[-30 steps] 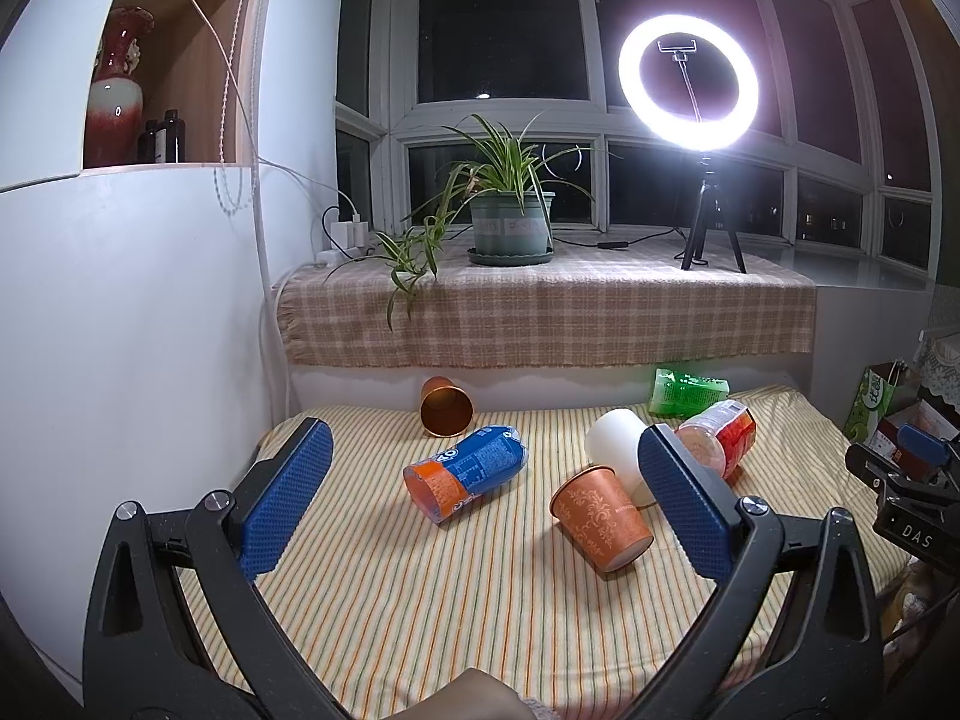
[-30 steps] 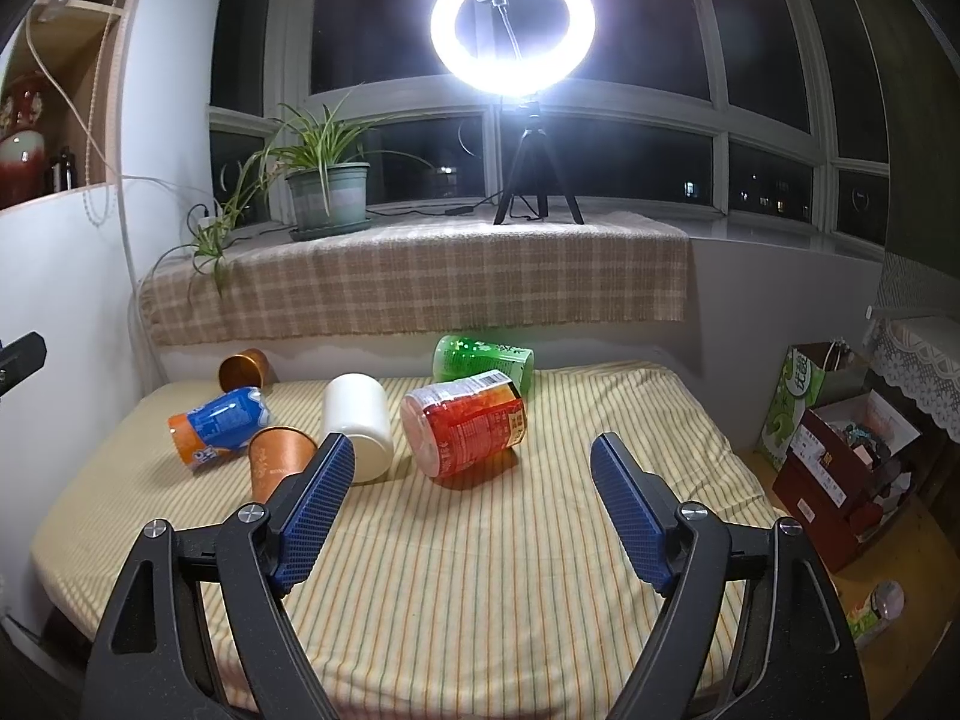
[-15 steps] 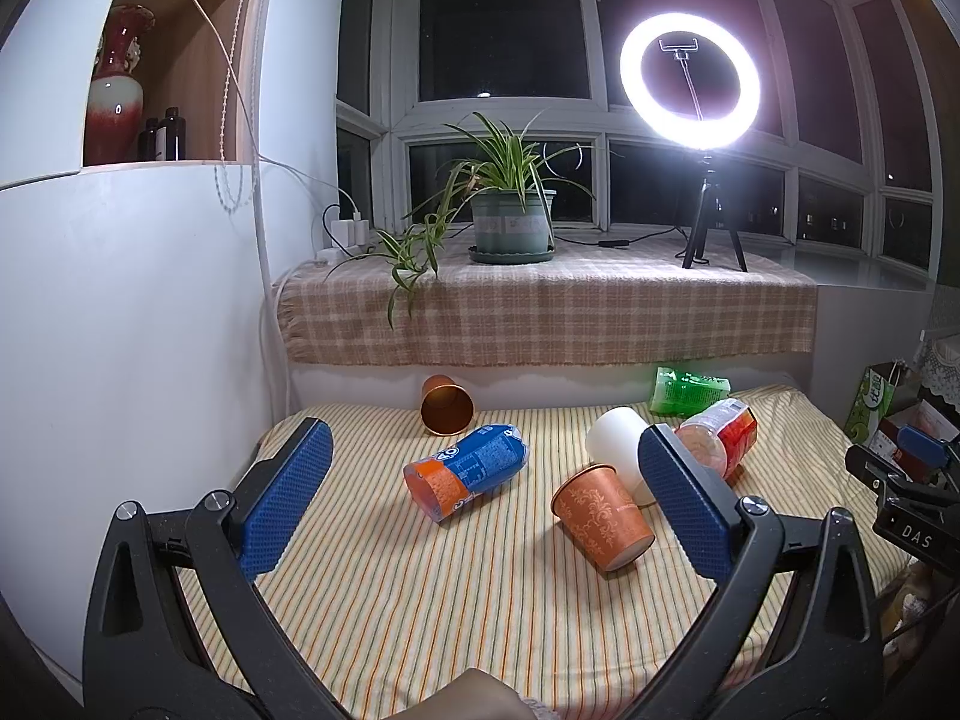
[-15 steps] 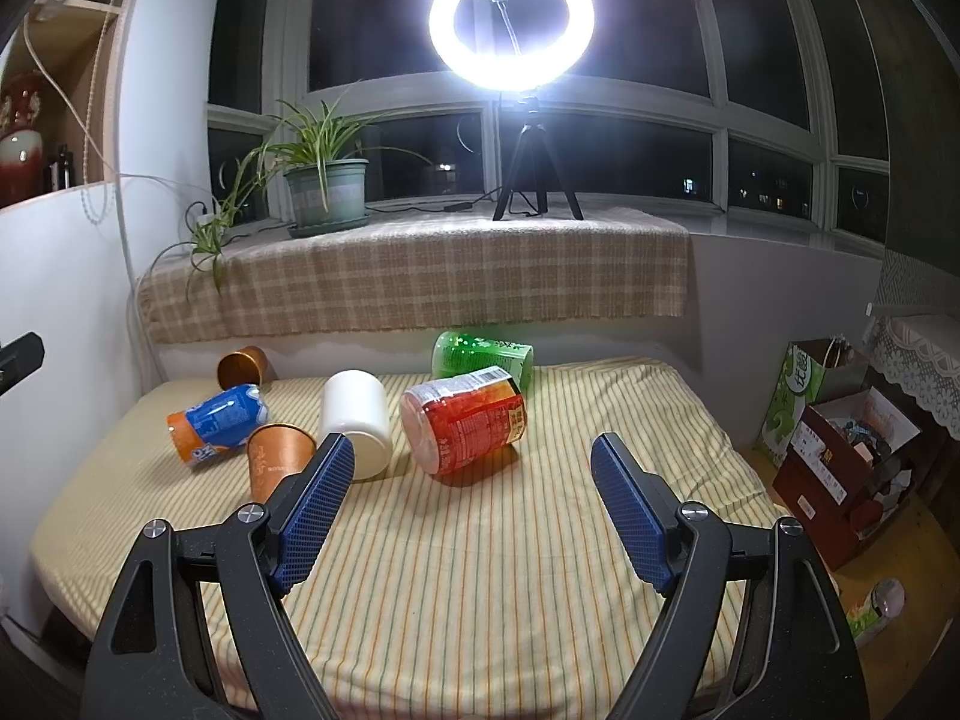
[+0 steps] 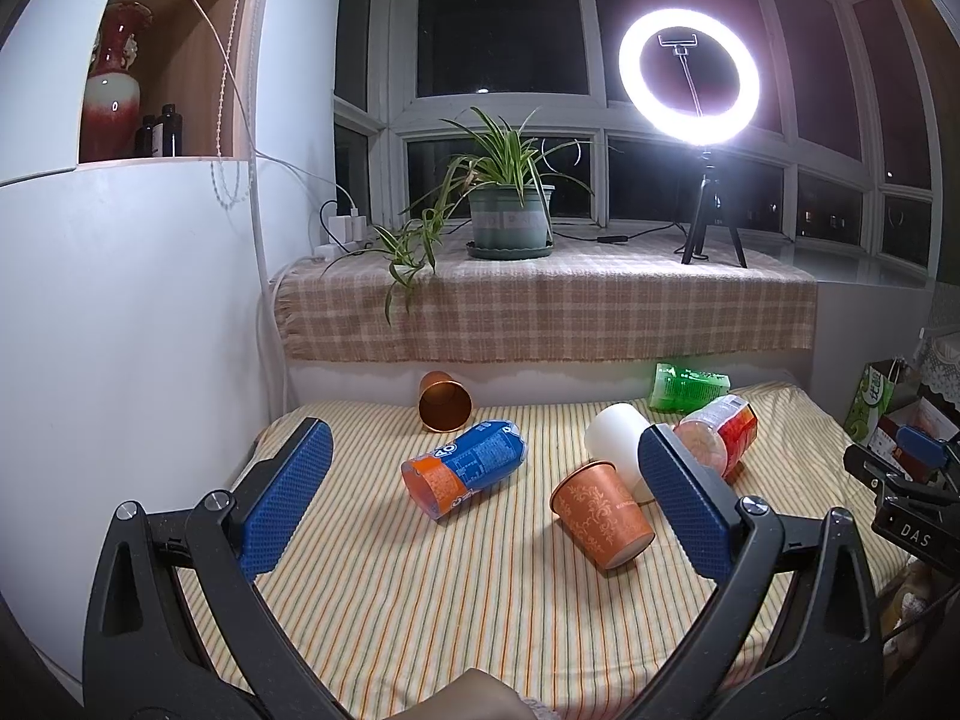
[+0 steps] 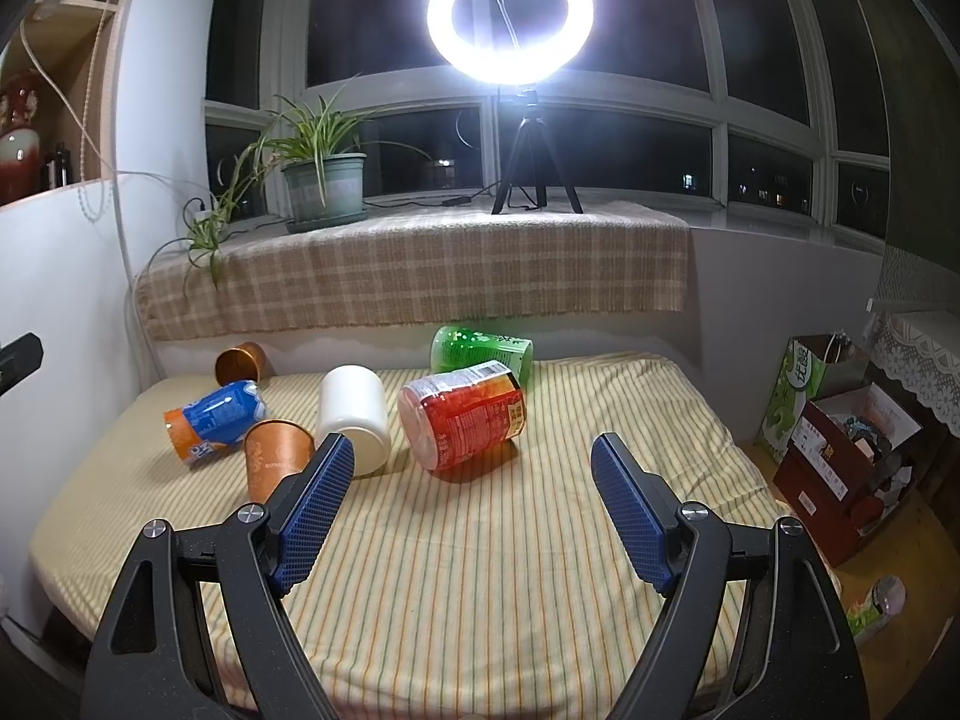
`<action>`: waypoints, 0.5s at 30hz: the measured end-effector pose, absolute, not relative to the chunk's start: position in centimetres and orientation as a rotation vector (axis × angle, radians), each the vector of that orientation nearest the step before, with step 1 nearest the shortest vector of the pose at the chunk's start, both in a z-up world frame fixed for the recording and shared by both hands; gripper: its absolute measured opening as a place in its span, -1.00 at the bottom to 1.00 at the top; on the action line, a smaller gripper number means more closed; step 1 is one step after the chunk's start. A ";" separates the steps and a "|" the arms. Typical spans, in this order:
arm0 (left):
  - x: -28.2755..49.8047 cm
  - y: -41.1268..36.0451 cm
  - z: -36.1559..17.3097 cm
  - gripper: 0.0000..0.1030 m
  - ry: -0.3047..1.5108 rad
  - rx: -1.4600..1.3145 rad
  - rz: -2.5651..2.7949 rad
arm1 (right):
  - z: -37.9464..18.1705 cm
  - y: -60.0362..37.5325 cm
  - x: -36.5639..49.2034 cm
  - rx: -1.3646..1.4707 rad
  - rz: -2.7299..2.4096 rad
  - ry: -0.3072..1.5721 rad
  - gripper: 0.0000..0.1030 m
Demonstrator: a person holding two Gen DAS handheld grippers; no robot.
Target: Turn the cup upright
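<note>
Several cups lie on their sides on the striped cloth (image 5: 420,600): an orange patterned cup (image 5: 602,516) (image 6: 277,457), a blue and orange cup (image 5: 463,467) (image 6: 216,420), a white cup (image 5: 618,438) (image 6: 353,409), a red cup (image 5: 720,435) (image 6: 465,423), a green cup (image 5: 690,387) (image 6: 480,351) and a copper cup (image 5: 444,401) (image 6: 240,363). My left gripper (image 5: 480,492) is open and empty, in front of the blue and orange cups. My right gripper (image 6: 471,501) is open and empty, just in front of the red cup.
A checked ledge (image 5: 540,312) at the back holds a potted plant (image 5: 510,210) and a ring light on a tripod (image 5: 690,78). A white cabinet (image 5: 120,300) stands on the left. Boxes and a green bag (image 6: 840,420) sit on the floor to the right.
Both views have shifted only slightly; the cups lie as before and both grippers stay open.
</note>
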State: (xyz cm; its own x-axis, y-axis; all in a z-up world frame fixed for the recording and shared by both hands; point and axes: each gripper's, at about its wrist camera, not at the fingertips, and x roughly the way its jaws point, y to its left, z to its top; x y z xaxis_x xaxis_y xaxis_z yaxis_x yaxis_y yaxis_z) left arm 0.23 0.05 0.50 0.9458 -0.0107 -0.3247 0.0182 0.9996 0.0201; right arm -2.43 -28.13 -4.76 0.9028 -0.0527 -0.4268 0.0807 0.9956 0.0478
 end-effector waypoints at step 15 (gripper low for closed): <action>0.5 -0.3 -0.3 1.00 0.339 0.021 -0.012 | -5.2 -28.2 -2.2 0.067 -0.066 0.450 0.58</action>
